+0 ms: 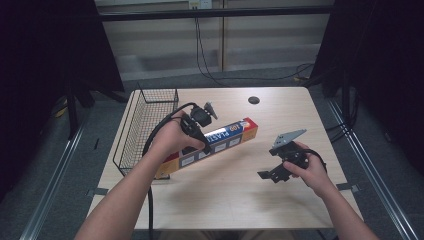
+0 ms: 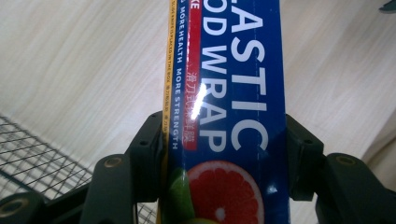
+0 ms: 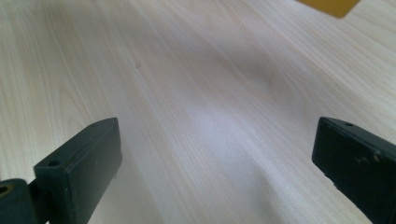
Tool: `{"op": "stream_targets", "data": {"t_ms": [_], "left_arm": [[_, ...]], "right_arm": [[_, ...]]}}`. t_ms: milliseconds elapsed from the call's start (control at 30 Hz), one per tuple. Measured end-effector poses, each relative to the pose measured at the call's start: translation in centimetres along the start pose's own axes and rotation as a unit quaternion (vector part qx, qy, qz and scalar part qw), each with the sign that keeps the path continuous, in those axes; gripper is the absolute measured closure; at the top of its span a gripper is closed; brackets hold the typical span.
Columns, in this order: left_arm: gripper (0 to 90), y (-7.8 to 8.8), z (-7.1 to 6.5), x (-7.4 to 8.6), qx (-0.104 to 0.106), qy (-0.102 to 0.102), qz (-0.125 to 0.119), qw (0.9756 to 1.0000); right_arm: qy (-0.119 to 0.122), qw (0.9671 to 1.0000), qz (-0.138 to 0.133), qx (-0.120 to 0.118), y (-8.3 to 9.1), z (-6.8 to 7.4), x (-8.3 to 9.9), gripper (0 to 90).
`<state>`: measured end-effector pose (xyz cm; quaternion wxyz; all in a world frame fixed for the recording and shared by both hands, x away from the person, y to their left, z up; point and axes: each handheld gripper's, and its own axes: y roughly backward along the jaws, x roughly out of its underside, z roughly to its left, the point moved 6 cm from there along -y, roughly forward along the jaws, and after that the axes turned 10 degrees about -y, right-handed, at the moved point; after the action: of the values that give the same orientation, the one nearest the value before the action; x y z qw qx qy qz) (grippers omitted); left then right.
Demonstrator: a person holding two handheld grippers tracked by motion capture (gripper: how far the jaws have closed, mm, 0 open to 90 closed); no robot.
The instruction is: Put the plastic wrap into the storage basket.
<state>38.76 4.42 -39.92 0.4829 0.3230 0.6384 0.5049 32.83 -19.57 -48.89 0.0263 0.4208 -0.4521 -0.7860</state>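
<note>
In the high view, the person's left forearm is reaching in from the bottom left, wrist bent, and the left gripper [image 1: 196,131] is pressing down across the middle of the long blue and orange cardboard plastic-wrap box [image 1: 212,145]. The box is lying at a slant, just right of the black wire basket [image 1: 150,125] at the left edge of the pale wooden desk [image 1: 235,195]. The right gripper [image 1: 272,170] is sitting low in the right hand, well apart from the box, pointing left towards it, its grey three-cornered plate tilting upward. A small dark round disc [image 1: 254,100] is lying near the far edge.

In the left gripper view, the black fingers [image 2: 149,149] are clamping the box [image 2: 224,116] on both long sides, with the basket mesh [image 2: 42,158] showing at lower left.

In the right gripper view, the fingers [image 3: 79,163] are standing wide apart with nothing between them, hanging over the bare desk [image 3: 196,102].
</note>
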Motion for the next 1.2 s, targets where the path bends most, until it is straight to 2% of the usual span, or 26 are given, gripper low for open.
{"op": "stream_targets", "data": {"t_ms": [33, 133, 267, 300, 467, 767, 800, 1000, 1200], "left_arm": [[43.9, 0.1, 0.2, 0.1, -0.005, -0.005, 0.001, 1.0], [43.9, 0.4, 0.4, 0.3, -0.009, 0.007, 0.0, 0.9999], [43.9, 0.8, 0.7, 0.5, -0.012, 0.013, -0.001, 0.9998], [43.9, 0.8, 0.7, 0.6, -0.016, 0.022, -0.002, 0.9996], [43.9, 1.4, 1.1, 0.8, -0.019, 0.031, -0.006, 0.9993], [43.9, 2.2, 1.8, 1.6, -0.031, 0.061, -0.01, 0.9976], [43.9, 2.3, 1.9, 1.8, -0.031, 0.059, -0.007, 0.9978], [43.9, 2.7, 2.5, 2.7, -0.041, 0.088, -0.01, 0.9953], [43.9, 3.0, 2.9, 3.1, -0.047, 0.102, -0.011, 0.9936]], "right_arm": [[0.001, 1.0, 0.001, 0.0, 0.0, 0.0, 0.0, 1.5], [-0.004, 1.0, 0.0, 0.005, 0.0, -0.1, 0.1, 1.5], [-0.012, 0.9999, 0.0, 0.006, 0.0, -0.3, 0.2, 1.5], [-0.011, 0.9999, 0.002, 0.01, 0.0, -0.3, 0.2, 1.5], [-0.01, 0.9999, -0.001, 0.013, -0.1, -0.4, 0.2, 1.5], [-0.009, 0.9999, -0.009, 0.011, 0.1, -0.4, 0.1, 1.6], [-0.01, 0.9998, -0.009, 0.011, 0.1, -0.4, 0.1, 1.5], [-0.014, 0.9998, -0.013, 0.007, 0.2, -0.4, 0.1, 1.5], [-0.014, 0.9998, -0.015, 0.006, 0.3, -0.5, 0.1, 1.5]]}}
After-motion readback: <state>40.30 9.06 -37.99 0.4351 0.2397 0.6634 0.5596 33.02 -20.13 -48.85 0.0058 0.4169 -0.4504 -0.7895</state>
